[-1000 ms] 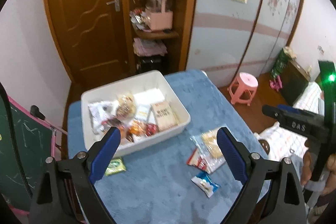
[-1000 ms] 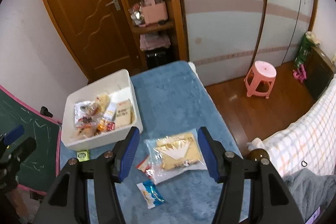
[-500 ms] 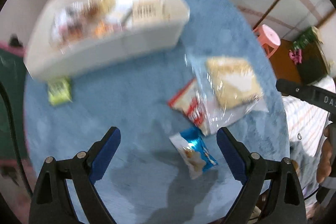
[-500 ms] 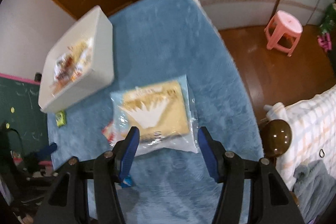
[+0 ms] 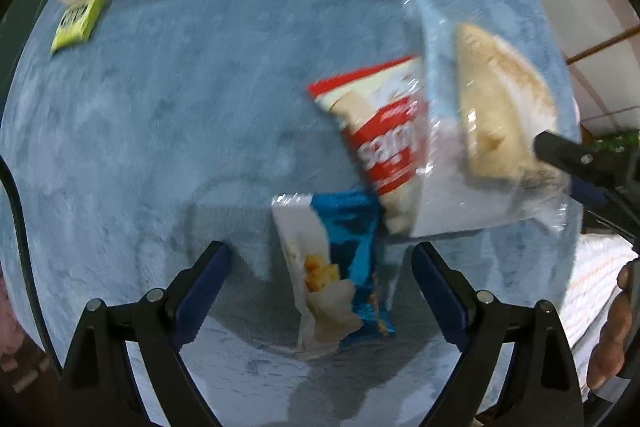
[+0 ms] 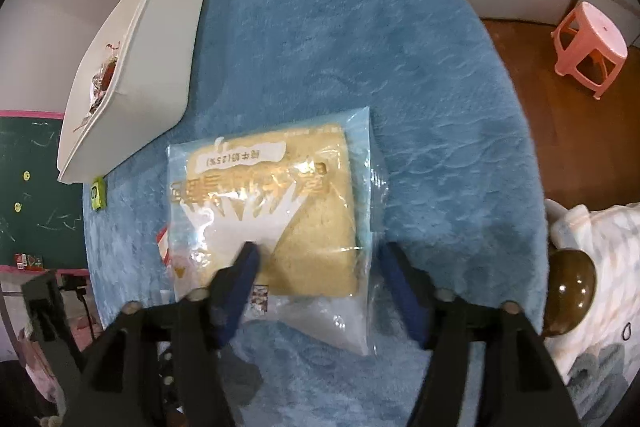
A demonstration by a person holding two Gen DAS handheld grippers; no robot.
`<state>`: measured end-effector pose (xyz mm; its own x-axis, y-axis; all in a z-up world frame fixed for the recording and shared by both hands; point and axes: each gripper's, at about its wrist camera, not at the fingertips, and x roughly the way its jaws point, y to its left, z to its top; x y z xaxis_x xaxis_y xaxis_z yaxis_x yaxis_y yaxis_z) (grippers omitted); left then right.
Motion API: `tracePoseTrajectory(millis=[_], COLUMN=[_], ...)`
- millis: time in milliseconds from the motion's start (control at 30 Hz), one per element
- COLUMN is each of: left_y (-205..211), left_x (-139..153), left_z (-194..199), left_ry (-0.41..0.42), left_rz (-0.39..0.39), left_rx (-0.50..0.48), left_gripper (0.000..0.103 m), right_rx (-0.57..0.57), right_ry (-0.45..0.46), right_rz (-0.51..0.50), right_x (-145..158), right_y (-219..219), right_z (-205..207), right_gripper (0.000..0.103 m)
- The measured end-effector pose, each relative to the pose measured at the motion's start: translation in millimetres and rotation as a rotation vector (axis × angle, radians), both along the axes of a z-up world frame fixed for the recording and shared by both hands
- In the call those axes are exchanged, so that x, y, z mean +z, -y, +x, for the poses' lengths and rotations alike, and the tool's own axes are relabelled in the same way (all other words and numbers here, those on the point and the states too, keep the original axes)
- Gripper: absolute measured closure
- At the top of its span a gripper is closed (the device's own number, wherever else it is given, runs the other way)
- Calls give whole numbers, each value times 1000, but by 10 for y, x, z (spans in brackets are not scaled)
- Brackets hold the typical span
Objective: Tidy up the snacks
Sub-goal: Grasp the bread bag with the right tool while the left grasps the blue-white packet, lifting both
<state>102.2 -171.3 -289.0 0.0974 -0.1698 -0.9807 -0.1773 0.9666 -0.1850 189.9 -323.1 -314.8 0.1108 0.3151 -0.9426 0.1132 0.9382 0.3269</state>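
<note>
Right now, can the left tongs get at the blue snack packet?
Probably yes. The left tongs are open and astride the blue snack packet, with nothing lying on it. The red packet only meets its upper corner.

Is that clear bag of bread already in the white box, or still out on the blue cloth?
Out. The bread bag lies flat on the blue cloth, beside the white box.

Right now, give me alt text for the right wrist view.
The right gripper, open, straddles a clear bread bag lying on a blue tablecloth. A white snack bin sits upper left, a pink stool on the floor at right.
</note>
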Motion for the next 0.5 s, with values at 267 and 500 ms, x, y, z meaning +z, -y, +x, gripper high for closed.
tracePoseTrajectory(millis=[267,500], left_y=[76,-123], left_x=[4,114], left_z=[-142,-239], left_ry=[36,26], left_rz=[67,9], left_rx=[-3,36], left_gripper=[60,75], right_rx=[48,109], right_ry=[39,135], right_rz=[19,90], right_x=[-30,274], right_y=[-151,-296], right_z=[-36,-120], right_gripper=[38,75])
